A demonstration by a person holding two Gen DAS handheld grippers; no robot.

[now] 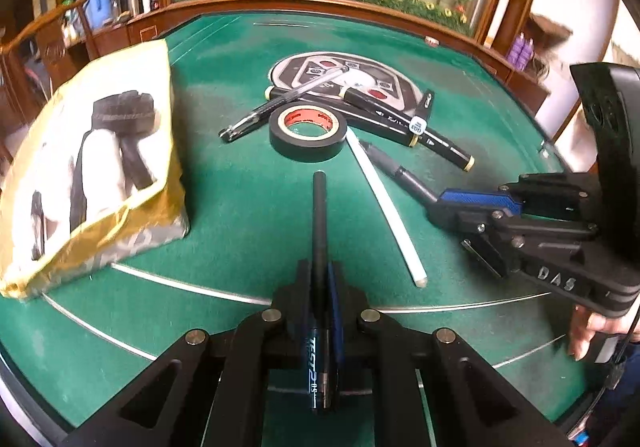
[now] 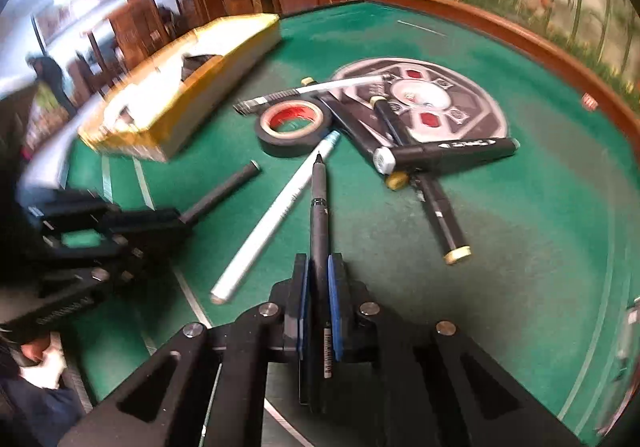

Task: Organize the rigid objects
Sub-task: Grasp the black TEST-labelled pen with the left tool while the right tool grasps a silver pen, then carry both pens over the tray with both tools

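Left wrist view: left tool (image 1: 320,279) is clamped on the pen cap (image 1: 319,215), right tool (image 1: 440,203) on the pen (image 1: 396,169), whose tip points up-left, away from the cap's mouth.

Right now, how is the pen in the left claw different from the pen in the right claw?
The left claw holds a black pen with a blunt, capped end pointing forward; the right claw holds a dark grey pen with a bare pointed tip.
The left claw's pen carries blue-white lettering near its back end; the right claw's pen carries a barcode sticker there.
Both are slim, dark, and squeezed between blue pads above the green table.
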